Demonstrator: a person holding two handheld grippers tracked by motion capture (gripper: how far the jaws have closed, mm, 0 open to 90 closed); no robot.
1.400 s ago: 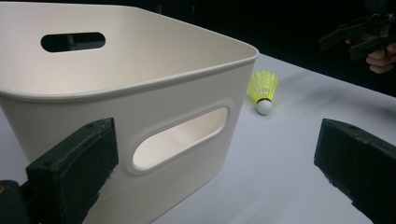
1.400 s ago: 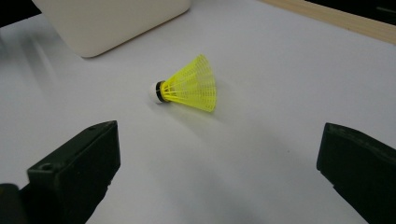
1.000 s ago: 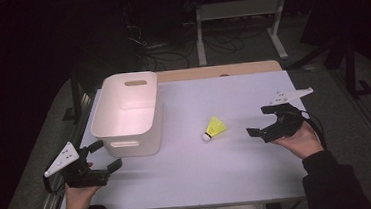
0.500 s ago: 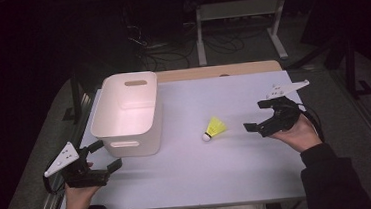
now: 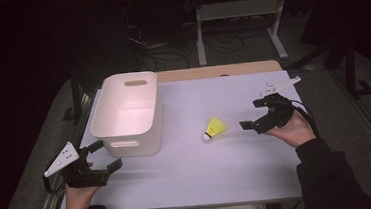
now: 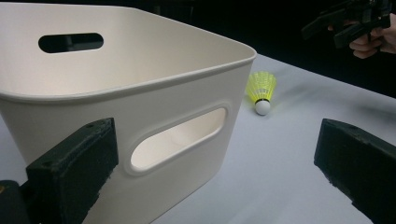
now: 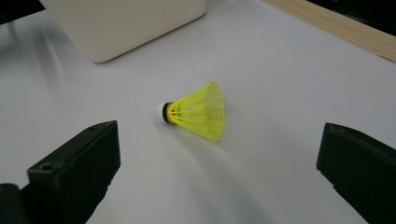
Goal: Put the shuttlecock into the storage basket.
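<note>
Yellow shuttlecock (image 5: 215,128) on its side, just left of wide-jawed right gripper (image 5: 256,121)

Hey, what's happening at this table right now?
A person sits at a white table with a two-jaw gripper in each hand. The right gripper is open and aimed at a yellow shuttlecock lying on its side, not touching it. The left gripper rests open near the front of an empty white bin. Likely the shuttlecock is about to be picked up, perhaps for the bin.
</note>
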